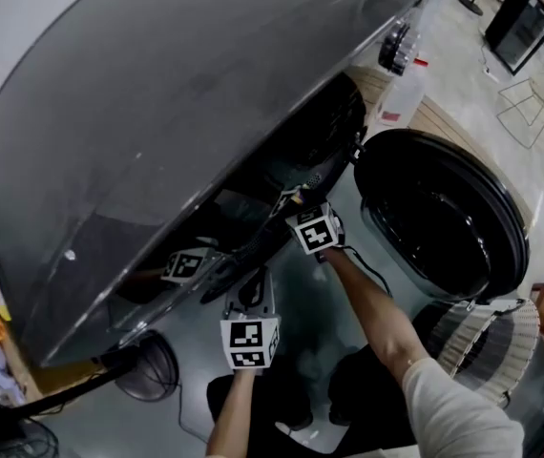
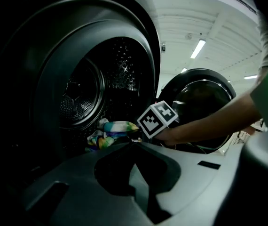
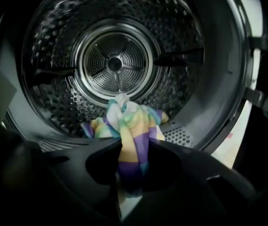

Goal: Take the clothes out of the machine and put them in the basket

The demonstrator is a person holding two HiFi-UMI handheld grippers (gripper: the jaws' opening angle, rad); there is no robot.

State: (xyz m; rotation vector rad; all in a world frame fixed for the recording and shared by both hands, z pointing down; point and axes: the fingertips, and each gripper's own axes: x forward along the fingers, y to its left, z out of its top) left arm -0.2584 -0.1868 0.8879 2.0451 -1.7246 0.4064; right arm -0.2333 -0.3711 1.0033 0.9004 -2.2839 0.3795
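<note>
A multicoloured cloth (image 3: 131,126) lies at the front of the washing machine's steel drum (image 3: 115,62). My right gripper (image 3: 133,144) is shut on a fold of it, and the cloth hangs down between the jaws. In the head view the right gripper (image 1: 289,203) reaches into the machine's opening, under the dark grey machine (image 1: 177,113). My left gripper (image 2: 135,144) stays outside, just in front of the opening, with its jaws together and nothing in them. From there the cloth (image 2: 113,128) and the right gripper's marker cube (image 2: 157,119) show at the drum's lip. A pale slatted basket (image 1: 487,342) stands at the lower right.
The round door (image 1: 444,218) hangs open to the right of the opening. A small fan (image 1: 148,365) sits on the floor at the lower left. Chairs and a dark cabinet (image 1: 520,12) are far off at the upper right.
</note>
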